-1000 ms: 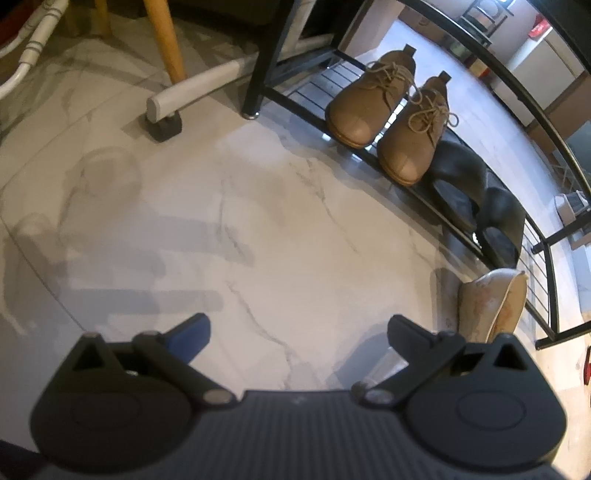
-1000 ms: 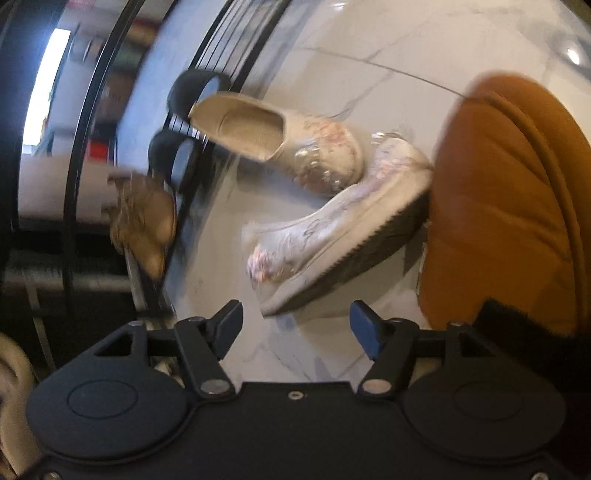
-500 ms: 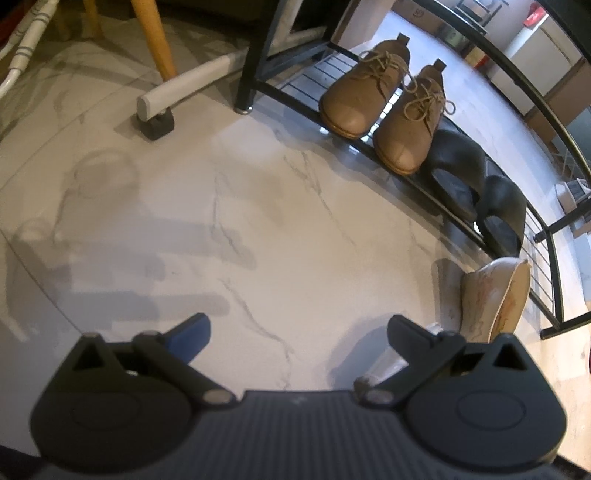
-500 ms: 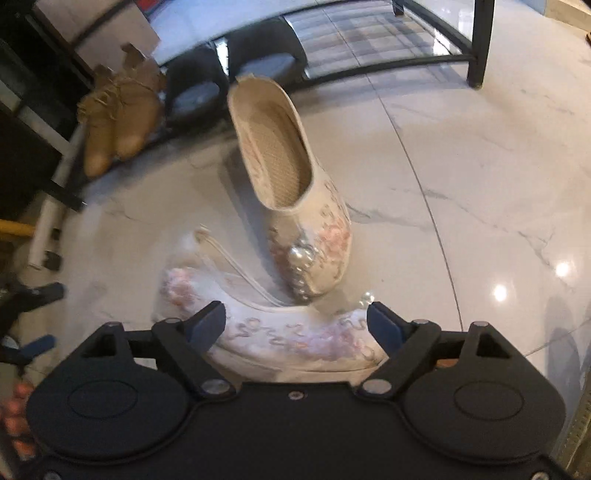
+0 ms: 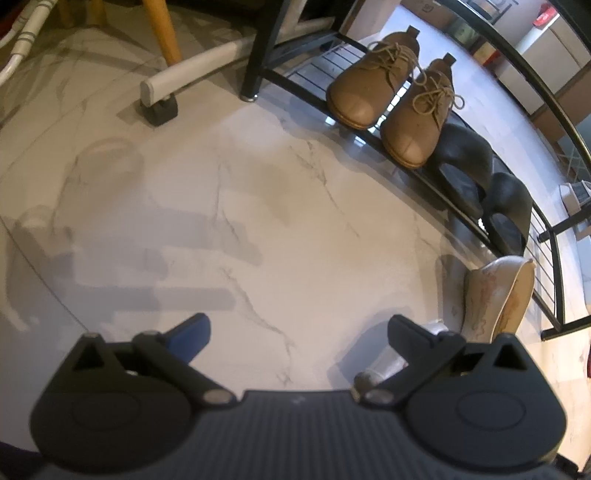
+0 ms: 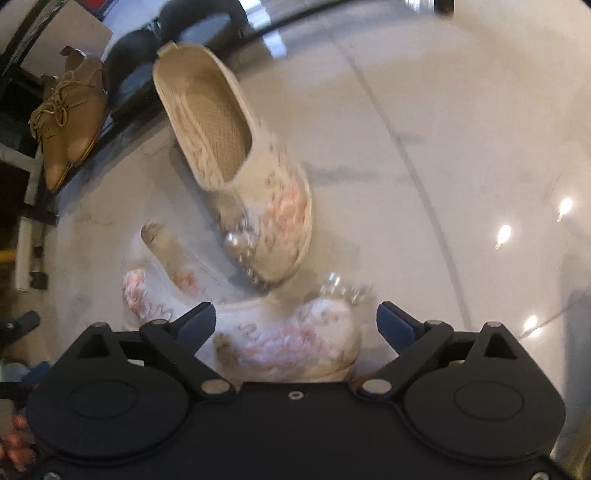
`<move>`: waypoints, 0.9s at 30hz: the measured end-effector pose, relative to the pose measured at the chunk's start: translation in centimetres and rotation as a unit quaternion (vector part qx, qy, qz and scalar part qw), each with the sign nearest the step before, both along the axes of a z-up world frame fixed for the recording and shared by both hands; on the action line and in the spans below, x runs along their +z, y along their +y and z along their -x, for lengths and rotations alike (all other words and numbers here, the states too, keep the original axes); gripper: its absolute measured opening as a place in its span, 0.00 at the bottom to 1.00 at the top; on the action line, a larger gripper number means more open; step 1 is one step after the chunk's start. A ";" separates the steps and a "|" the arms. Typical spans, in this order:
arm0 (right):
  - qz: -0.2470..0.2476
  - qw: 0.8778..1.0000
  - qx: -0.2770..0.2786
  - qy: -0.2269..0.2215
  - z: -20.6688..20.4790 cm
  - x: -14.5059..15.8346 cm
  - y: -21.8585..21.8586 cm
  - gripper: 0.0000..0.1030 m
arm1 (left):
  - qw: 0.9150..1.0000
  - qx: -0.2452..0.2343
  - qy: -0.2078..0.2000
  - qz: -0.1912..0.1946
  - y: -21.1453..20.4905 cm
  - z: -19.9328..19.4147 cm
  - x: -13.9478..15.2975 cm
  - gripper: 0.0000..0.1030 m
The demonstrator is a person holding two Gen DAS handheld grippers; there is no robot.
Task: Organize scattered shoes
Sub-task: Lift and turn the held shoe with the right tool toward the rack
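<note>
Two cream embroidered slip-on shoes lie on the marble floor. In the right wrist view one shoe (image 6: 236, 177) lies upright, heel toward the rack. The second shoe (image 6: 280, 339) lies on its side, partly between my open right gripper (image 6: 295, 321) and under it. In the left wrist view my left gripper (image 5: 295, 332) is open and empty above bare floor; the cream shoe (image 5: 498, 295) is at its right. A black shoe rack (image 5: 436, 173) holds two tan lace-up shoes (image 5: 391, 99) and two black shoes (image 5: 480, 184).
A white bar on a black foot (image 5: 184, 85) and a wooden leg (image 5: 162, 29) stand left of the rack. The rack's end post (image 5: 561, 288) is beside the cream shoe. A hand shows at the lower left of the right wrist view (image 6: 14, 443).
The right gripper has moved closer to the side-lying cream shoe, which now sits between its fingers. The left gripper has shifted slightly, still open.
</note>
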State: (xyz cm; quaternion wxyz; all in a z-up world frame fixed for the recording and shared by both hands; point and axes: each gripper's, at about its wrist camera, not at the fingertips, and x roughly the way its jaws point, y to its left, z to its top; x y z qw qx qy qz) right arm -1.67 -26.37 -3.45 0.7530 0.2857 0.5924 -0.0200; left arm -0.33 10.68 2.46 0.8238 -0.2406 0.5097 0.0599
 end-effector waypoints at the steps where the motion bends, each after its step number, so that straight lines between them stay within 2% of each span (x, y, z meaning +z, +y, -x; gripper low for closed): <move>1: 0.002 1.000 0.005 -0.001 0.0 0.0 0.2 0.99 | 1.000 0.001 0.001 0.000 0.0 0.0 0.0 0.99; 9: 0.016 0.999 0.044 -0.007 0.5 0.5 1.8 1.00 | 1.000 0.001 0.001 0.002 0.0 0.0 -0.1 0.99; 17: -0.004 0.999 0.052 -0.009 0.6 1.3 1.8 0.97 | 1.000 0.004 0.000 0.005 0.1 0.0 -0.1 0.99; 21: -0.022 0.996 0.082 -0.014 0.6 2.0 2.7 0.97 | 1.000 0.002 -0.001 0.004 0.1 0.0 -0.1 0.99; 27: -0.011 0.992 0.123 -0.015 0.9 2.7 4.1 0.97 | 1.000 0.002 0.000 0.004 0.1 0.0 -0.1 0.99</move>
